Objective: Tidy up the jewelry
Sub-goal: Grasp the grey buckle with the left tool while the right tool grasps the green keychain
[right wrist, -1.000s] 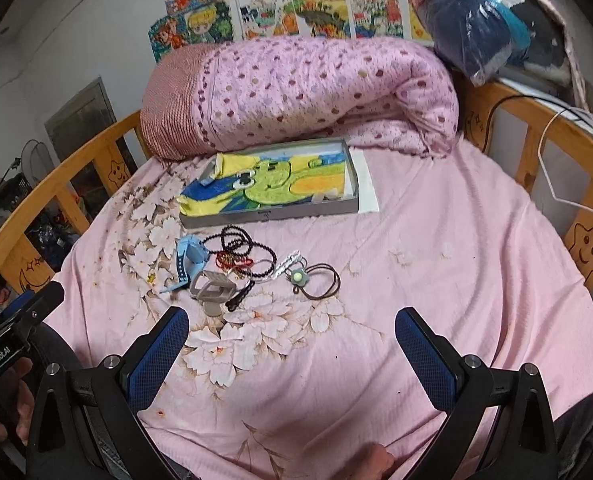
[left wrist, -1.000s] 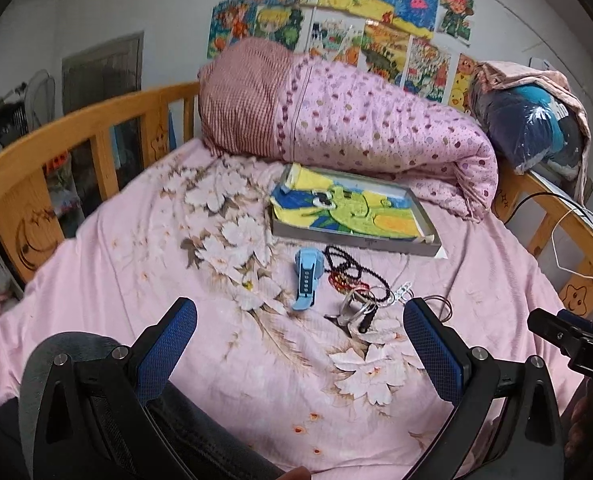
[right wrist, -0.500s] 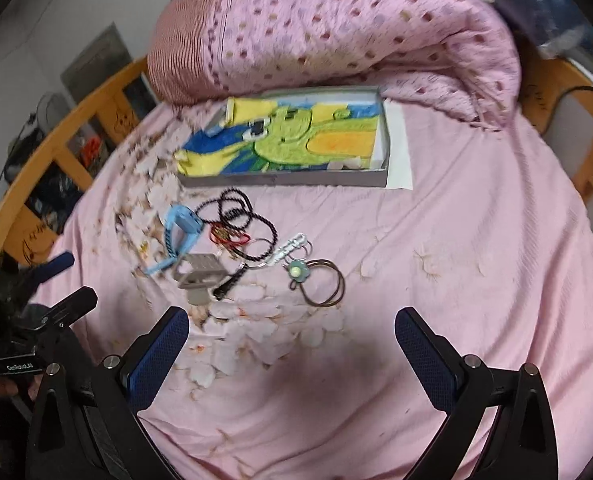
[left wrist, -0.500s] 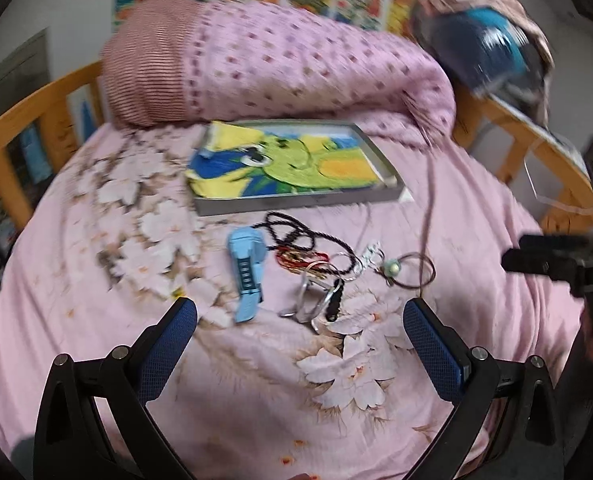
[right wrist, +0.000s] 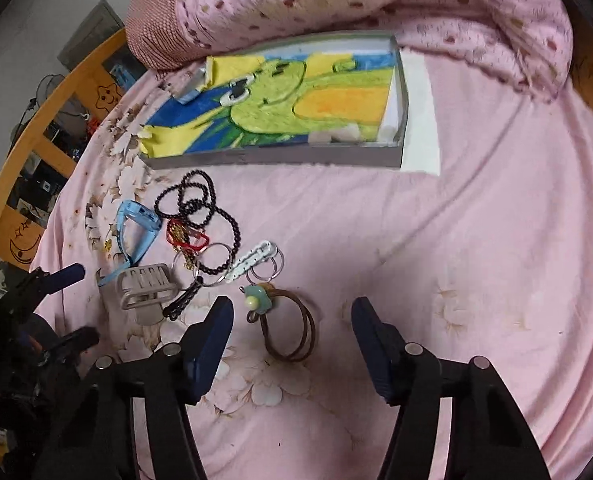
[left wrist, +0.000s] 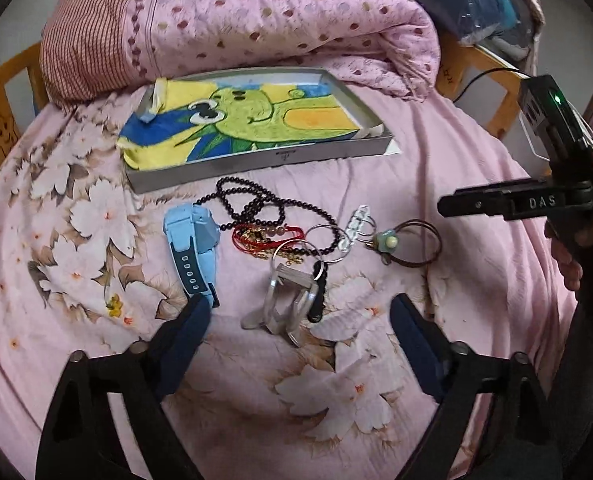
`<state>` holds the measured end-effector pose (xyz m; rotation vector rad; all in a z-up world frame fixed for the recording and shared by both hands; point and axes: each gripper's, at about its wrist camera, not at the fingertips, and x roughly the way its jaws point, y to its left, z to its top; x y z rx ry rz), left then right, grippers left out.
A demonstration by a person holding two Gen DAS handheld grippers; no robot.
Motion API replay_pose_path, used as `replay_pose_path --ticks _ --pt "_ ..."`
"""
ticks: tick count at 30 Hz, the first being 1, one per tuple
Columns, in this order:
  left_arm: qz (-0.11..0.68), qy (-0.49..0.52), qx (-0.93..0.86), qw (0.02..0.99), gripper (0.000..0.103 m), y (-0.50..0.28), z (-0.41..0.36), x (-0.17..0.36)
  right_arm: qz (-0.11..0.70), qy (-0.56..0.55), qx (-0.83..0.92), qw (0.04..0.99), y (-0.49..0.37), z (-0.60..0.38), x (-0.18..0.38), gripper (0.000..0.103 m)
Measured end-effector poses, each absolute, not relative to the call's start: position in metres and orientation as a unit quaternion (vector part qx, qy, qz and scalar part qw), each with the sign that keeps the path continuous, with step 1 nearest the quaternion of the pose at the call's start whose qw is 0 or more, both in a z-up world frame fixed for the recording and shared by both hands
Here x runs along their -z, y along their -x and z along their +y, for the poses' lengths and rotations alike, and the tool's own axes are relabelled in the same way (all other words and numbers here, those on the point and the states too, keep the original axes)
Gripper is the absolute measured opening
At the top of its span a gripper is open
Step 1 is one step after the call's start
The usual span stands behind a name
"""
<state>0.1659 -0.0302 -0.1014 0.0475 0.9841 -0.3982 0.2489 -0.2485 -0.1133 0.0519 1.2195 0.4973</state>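
The right gripper [right wrist: 290, 330] hangs over the pink flowered bedspread [right wrist: 476, 248] with its blue-padded jaws closing; the brown hair tie [right wrist: 290, 334] with a green charm lies on the cloth between them, the pads not touching it. Just beyond sit a white hair clip [right wrist: 252, 260] and thin metal rings [right wrist: 218, 258]. Toward the bed's left edge are a grey claw clip [right wrist: 146, 284], a red cord bracelet [right wrist: 186, 236], a dark bead necklace [right wrist: 200, 208] and a light blue watch [right wrist: 136, 228].

The left gripper [left wrist: 298, 322] is likewise closing, nothing pressed by its pads; the clear claw clip [left wrist: 286, 296] lies on the cloth between them, and the blue watch's strap end [left wrist: 194, 276] lies just beside the left pad. In this view the right gripper's black body [left wrist: 536, 200] shows at the right edge, bearing the white letters "DAS" and a green light.

Farther toward the head of the bed stands a shallow grey box [right wrist: 280, 158], holding a crayon drawing of a green creature on yellow and blue [left wrist: 248, 120]. Small print on the box's front wall is too fine to read. Behind it lies a rolled pink spotted quilt [left wrist: 276, 12].
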Motion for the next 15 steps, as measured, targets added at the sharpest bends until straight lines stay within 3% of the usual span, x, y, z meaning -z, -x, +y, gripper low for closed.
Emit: replay_pose_path --ticks 7,13,15 --pt "0.491 -0.028 0.182 0.852 0.059 -0.18 -0.037 0.116 0.594 0.006 -0.238 0.769 -0.251 -0.235 0.133 0.055" --pt "0.509 -0.037 0.172 0.843 0.043 -0.187 -0.042 0.129 0.609 0.038 -0.223 0.761 -0.256 -0.226 0.153 0.035" --pt "0.514 -0.034 0.167 0.841 0.038 -0.188 -0.039 0.132 0.611 0.046 -0.222 0.759 -0.257 -0.223 0.156 0.024"
